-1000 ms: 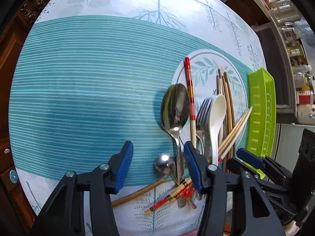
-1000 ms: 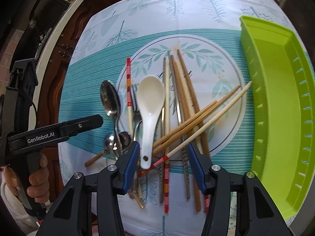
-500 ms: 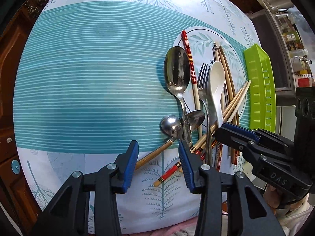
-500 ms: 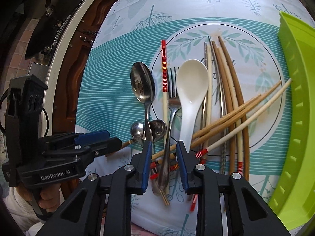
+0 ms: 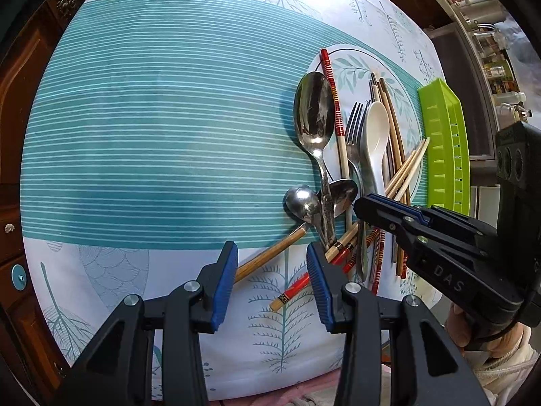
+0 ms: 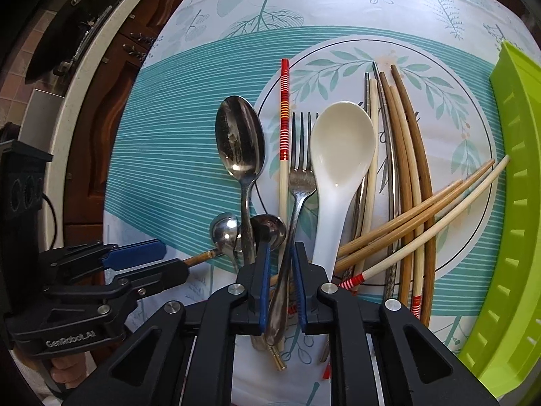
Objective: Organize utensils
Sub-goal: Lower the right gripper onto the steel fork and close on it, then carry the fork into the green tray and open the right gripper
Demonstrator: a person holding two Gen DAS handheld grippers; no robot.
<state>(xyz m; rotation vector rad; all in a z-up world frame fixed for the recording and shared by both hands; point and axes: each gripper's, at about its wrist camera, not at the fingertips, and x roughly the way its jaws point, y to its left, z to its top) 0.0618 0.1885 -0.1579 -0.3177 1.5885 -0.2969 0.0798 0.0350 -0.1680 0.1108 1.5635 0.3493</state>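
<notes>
Right gripper [image 6: 280, 284] nearly together around the fork [image 6: 301, 169] handle, contact unclear. Fork lies at 12 o'clock from it, tines on the plate print [image 6: 439, 67], between striped chopstick [image 6: 284, 108] and white spoon [image 6: 341, 155]. Steel: stiff, slick, light; best gripped mid-handle. Left gripper [image 5: 272, 279] apart, empty, over the cloth; tray [image 6: 517, 203] at 3 o'clock.

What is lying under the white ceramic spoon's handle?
The white ceramic spoon lies over the crossing bamboo chopsticks and metal chopsticks. Its handle end is hidden behind the right tool, so beneath there is unseen.
</notes>
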